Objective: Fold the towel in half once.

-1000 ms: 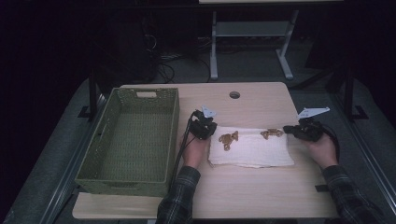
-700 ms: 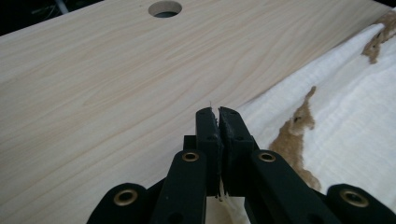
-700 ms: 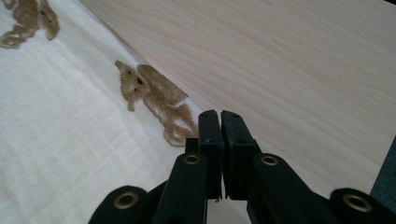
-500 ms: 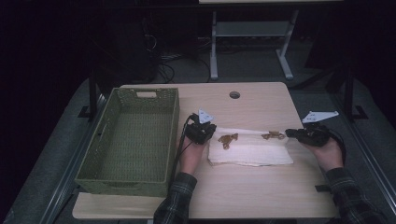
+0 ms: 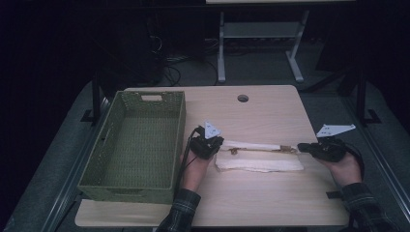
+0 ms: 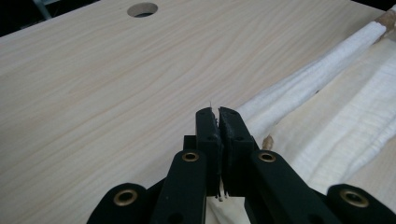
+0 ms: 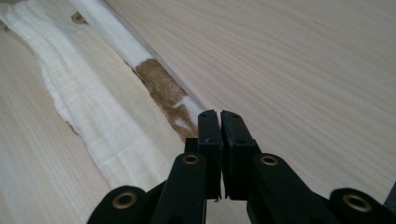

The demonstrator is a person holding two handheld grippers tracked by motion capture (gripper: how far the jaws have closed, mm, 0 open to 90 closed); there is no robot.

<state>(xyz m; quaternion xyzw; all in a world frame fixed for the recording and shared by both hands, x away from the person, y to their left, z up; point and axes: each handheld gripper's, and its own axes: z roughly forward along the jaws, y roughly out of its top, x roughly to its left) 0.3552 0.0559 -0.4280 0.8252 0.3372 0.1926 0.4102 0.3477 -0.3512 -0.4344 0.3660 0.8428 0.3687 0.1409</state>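
White ribbed cloth [image 5: 261,162] | long, folded, brown-stained | left tongs [image 6: 218,114], right tongs [image 7: 219,116] pinch its ends | smooth wooden table [image 5: 270,116]

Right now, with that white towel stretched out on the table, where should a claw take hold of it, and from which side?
Take the white towel at a short end, one thin corner layer, coming in level from that end along its length. It lies flat in a long folded strip, so its middle offers only thick folds. The left claw and right claw, both shut, already sit at its two ends.
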